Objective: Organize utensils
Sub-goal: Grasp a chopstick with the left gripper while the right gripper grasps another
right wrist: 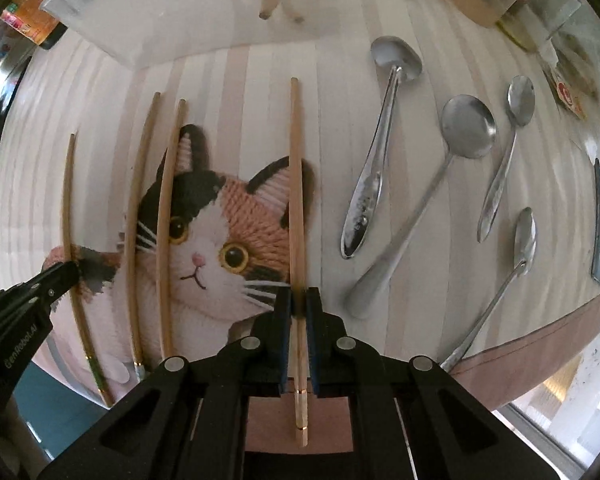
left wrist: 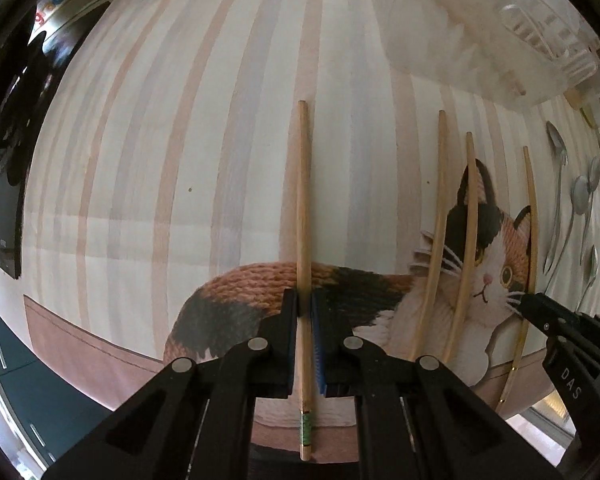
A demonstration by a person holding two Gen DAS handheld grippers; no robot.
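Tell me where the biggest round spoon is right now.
In the right wrist view, the round spoon lies on the striped mat, right of the chopstick in the right gripper, between two narrower spoons.

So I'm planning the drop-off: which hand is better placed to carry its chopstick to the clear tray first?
Probably the right gripper. Both have jaws shut on a chopstick, but the clear tray lies closer ahead of it, while the left gripper sits further off to the side.
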